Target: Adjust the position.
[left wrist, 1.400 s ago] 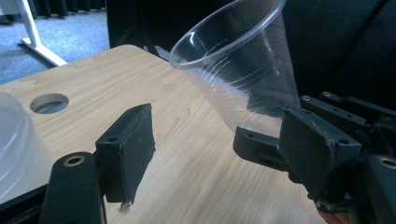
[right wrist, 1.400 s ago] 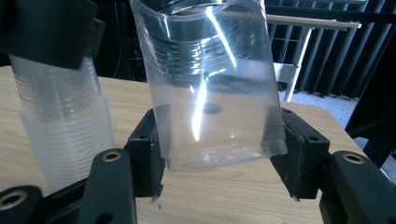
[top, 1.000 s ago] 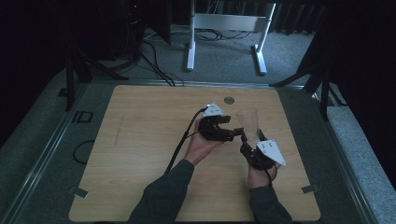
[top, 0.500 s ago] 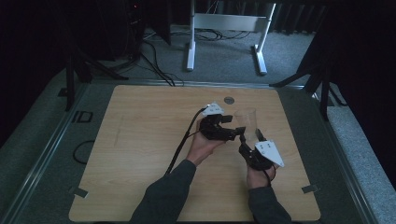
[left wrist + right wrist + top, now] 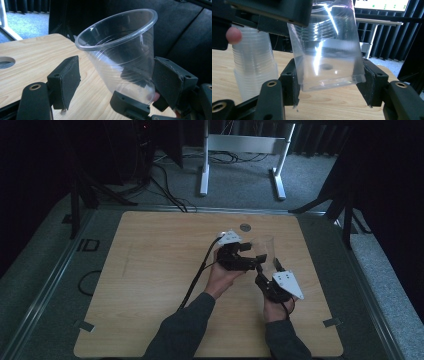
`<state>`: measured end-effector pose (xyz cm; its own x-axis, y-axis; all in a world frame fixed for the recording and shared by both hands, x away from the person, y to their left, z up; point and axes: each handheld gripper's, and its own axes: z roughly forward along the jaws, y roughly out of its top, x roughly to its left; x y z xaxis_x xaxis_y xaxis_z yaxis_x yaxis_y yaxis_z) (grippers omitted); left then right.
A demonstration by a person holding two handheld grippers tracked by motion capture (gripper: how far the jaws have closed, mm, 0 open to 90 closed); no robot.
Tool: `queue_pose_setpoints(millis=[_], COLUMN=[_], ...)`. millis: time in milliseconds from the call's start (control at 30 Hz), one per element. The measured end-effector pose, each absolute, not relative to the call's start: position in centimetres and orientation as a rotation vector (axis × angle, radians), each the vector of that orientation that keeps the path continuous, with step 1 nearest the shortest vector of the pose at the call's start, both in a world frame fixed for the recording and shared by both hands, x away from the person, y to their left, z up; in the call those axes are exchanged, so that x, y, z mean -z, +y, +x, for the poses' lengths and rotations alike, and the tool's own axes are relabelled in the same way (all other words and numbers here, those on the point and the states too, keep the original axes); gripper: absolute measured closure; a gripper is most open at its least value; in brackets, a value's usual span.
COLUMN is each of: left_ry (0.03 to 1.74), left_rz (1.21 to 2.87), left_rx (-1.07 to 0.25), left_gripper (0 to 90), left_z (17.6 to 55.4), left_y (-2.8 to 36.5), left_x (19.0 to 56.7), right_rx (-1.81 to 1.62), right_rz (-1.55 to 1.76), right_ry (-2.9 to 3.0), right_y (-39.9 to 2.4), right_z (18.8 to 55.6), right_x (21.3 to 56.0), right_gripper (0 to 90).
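Wide bare tabletop left and near side, open for passing; crowded at centre-right, clear cup hemmed between left gripper and right gripper; cable trailing across the near approach

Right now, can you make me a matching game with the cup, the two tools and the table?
1 cup
2 left tool
3 right tool
4 table

A wooden
B clamped on the cup's bottom
C see-through
D jaws apart around the cup

Pairs: 1-C, 2-D, 3-B, 4-A.
The left tool's jaws have just been opening, with the cup between them.
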<state>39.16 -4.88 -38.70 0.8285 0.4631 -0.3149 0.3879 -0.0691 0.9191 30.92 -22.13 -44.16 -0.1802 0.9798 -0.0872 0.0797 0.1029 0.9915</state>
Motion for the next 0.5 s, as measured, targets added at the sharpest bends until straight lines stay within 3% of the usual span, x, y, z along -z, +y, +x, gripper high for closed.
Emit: queue_pose_setpoints(millis=[500], left_ry=[0.674], left_rz=[1.661], left_rx=[-0.027], left_gripper=[22.2], left_z=[39.13], left_y=[-5.92], left_x=[39.08], right_rx=[-1.233], right_rz=[1.096], right_ry=[1.448], right_y=[-21.84], right_z=[30.77], right_x=[44.13], right_gripper=[41.9])
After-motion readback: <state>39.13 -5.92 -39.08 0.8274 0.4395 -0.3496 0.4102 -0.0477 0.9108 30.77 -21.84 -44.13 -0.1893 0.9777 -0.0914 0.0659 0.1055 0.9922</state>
